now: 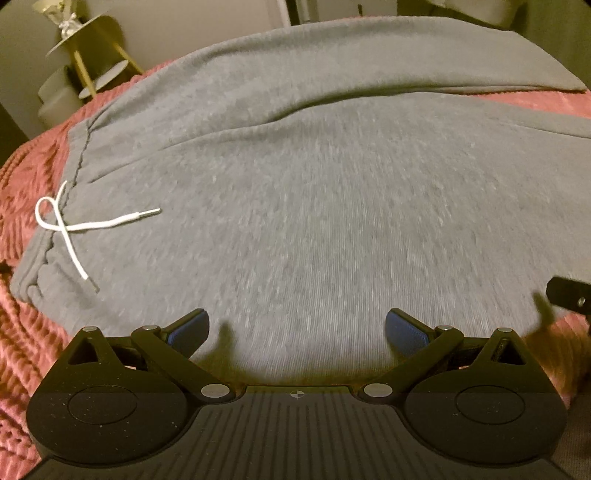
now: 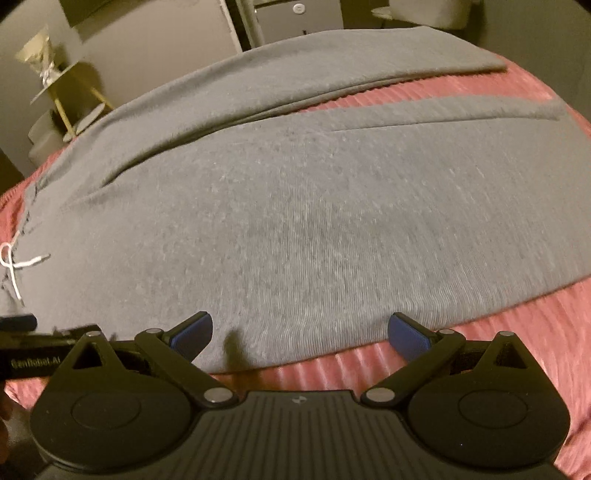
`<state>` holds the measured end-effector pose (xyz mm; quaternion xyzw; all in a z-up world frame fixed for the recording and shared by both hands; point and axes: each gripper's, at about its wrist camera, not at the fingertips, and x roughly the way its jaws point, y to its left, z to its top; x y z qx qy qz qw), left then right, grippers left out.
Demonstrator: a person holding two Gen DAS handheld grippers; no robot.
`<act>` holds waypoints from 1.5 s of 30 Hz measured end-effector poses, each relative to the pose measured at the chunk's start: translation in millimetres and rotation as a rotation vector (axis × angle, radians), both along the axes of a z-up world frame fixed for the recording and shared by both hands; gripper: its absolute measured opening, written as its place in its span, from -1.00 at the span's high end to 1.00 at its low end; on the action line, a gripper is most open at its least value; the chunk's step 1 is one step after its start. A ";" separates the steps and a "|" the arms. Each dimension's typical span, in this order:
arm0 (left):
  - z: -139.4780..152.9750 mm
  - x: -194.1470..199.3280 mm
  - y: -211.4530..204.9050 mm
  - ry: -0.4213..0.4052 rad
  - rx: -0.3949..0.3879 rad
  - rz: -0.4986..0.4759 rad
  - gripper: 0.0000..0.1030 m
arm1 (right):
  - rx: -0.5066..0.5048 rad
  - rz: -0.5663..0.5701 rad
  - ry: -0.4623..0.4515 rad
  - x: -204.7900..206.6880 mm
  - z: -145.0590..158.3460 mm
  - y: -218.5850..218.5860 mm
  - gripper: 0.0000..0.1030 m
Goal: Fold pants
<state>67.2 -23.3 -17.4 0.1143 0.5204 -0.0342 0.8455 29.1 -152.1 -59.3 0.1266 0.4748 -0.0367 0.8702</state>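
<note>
Grey sweatpants [image 1: 314, 206] lie flat on a pink ribbed bedspread [image 1: 26, 321], waistband at the left with a white drawstring [image 1: 70, 225], both legs running off to the right. My left gripper [image 1: 297, 332] hovers open over the near edge of the pants, blue pads wide apart, nothing between them. In the right wrist view the same pants [image 2: 314, 221] fill the middle, the drawstring [image 2: 14, 264] at far left. My right gripper [image 2: 300, 334] is open just above the near edge of the closer leg, empty. The left gripper's body [image 2: 26, 354] shows at that view's left edge.
A gold tiered side table [image 1: 92, 55] with a pale ornament stands beyond the bed at the back left. White furniture and a door [image 2: 288, 18] lie past the far edge. Pink bedspread [image 2: 498, 350] shows bare at the near right.
</note>
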 end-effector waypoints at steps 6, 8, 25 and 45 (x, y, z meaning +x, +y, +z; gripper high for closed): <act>0.2 5.4 -2.6 0.022 0.004 0.006 -1.00 | 0.030 -0.010 -0.001 2.4 -0.9 -4.2 -0.96; 7.2 8.7 -1.8 0.013 -0.008 0.014 -1.00 | 0.030 -0.005 -0.001 3.8 1.6 -4.3 -0.96; 52.4 143.8 25.2 -0.253 -0.135 0.289 -1.00 | -0.025 -0.187 -0.110 287.9 100.1 -109.8 -0.96; -7.6 179.2 62.9 -0.258 -0.179 0.340 -1.00 | 0.017 -0.552 0.138 484.7 19.6 -169.1 0.30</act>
